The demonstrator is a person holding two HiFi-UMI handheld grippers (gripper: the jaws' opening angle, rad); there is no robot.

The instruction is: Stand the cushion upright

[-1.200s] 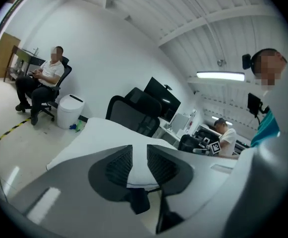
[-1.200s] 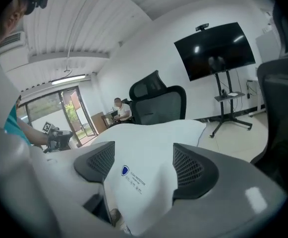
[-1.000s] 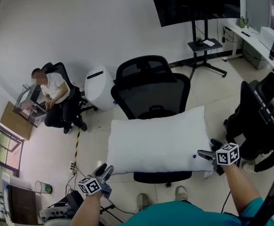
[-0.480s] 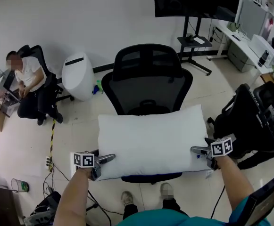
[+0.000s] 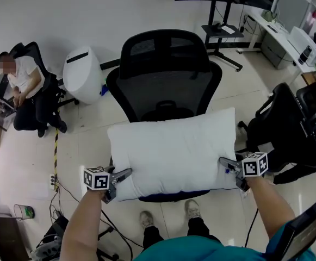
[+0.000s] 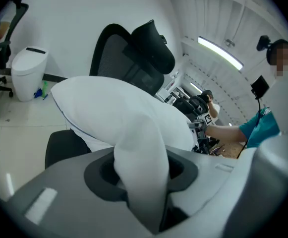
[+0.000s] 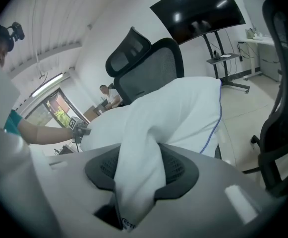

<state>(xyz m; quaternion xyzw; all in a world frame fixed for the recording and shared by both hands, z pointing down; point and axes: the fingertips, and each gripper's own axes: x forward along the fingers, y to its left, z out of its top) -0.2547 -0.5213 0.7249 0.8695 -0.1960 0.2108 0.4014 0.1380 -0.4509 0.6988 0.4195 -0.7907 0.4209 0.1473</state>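
Observation:
A white cushion (image 5: 174, 154) lies flat on the seat of a black mesh office chair (image 5: 166, 64). My left gripper (image 5: 122, 175) is at its near left corner and my right gripper (image 5: 225, 165) at its near right corner. In the left gripper view a fold of the cushion (image 6: 114, 108) runs down between the jaws of the left gripper (image 6: 141, 175), which are closing and pinch it. In the right gripper view the cushion (image 7: 178, 113) corner, with its label, is likewise squeezed between the closing jaws of the right gripper (image 7: 139, 175).
A white round bin (image 5: 81, 75) stands left of the chair. A seated person (image 5: 19, 86) works at the far left. A screen stand (image 5: 223, 34) is behind, another black chair (image 5: 288, 129) at the right, cables (image 5: 60, 184) on the floor at the left.
Both grippers have come in to the cushion's near corners and closed on them. The left one dropped and swung inward from the floor side; the right one shifted slightly.

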